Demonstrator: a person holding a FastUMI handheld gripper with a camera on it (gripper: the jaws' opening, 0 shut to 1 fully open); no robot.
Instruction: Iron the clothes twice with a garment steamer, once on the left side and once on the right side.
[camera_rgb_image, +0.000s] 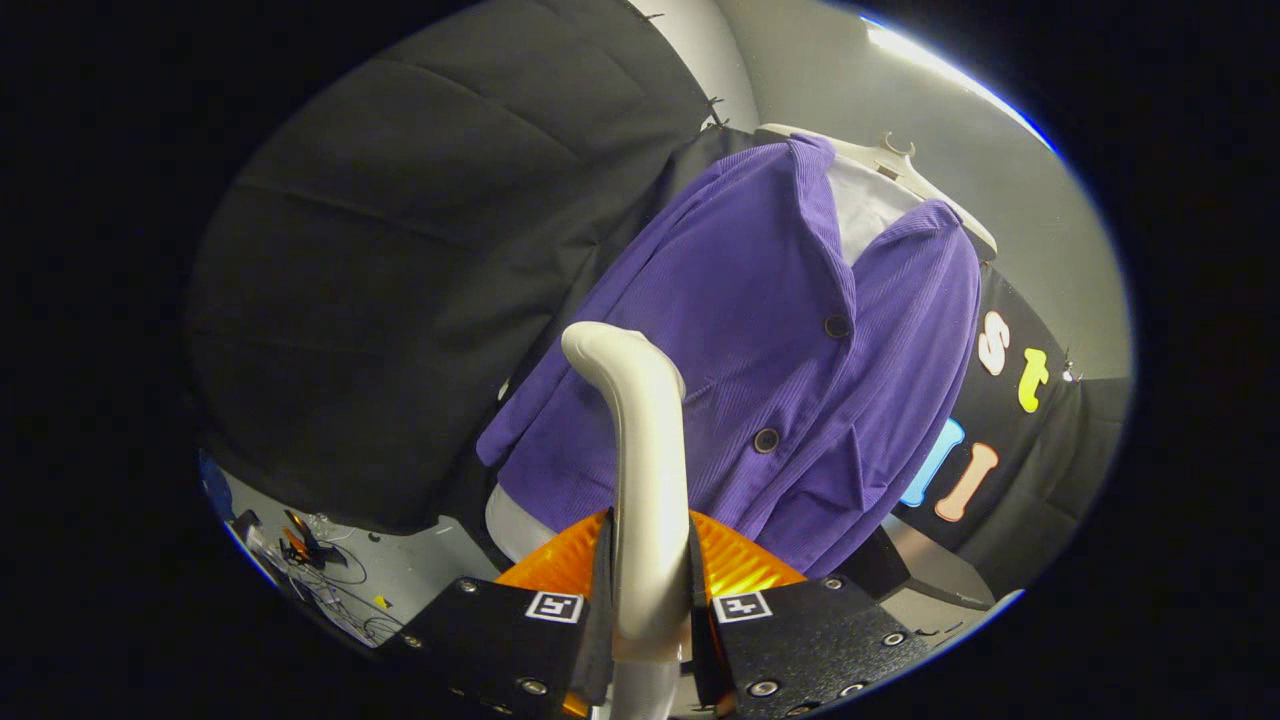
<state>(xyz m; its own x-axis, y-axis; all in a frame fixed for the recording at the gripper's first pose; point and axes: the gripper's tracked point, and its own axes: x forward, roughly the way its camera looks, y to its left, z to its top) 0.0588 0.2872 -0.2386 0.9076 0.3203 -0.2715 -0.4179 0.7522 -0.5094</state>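
Tongs (648, 600) clamped on garment steamer (640, 440) handle | steamer head just before purple corduroy jacket (770, 330) | jacket on white hanger (890, 160), 2 buttons visible

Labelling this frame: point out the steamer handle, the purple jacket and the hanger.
steamer handle (645, 470), gripper view, its upright shaft.
purple jacket (740, 300), gripper view, front panel.
hanger (895, 150), gripper view, its hook.
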